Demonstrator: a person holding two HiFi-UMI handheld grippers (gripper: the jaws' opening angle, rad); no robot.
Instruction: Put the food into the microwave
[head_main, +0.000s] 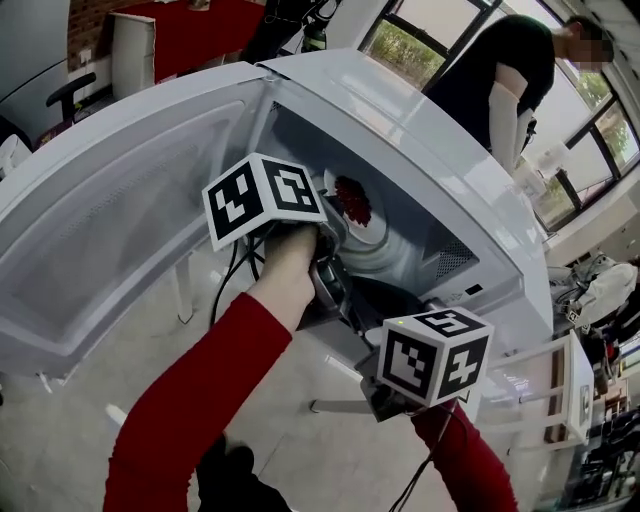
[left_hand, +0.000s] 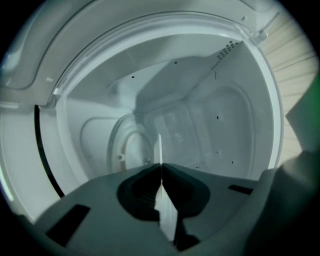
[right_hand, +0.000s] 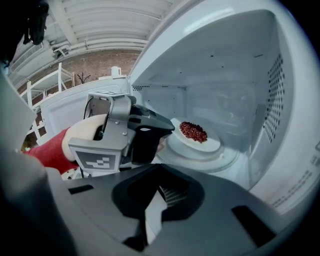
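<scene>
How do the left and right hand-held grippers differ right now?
The left hand-held gripper reaches into the microwave; the right hand-held gripper hangs outside, facing its opening. The left grips the rim of the plate; the right holds nothing. Shared: both have their jaws closed.

Head view looks steeply down at the microwave (head_main: 400, 110); both gripper views look closely into it.
</scene>
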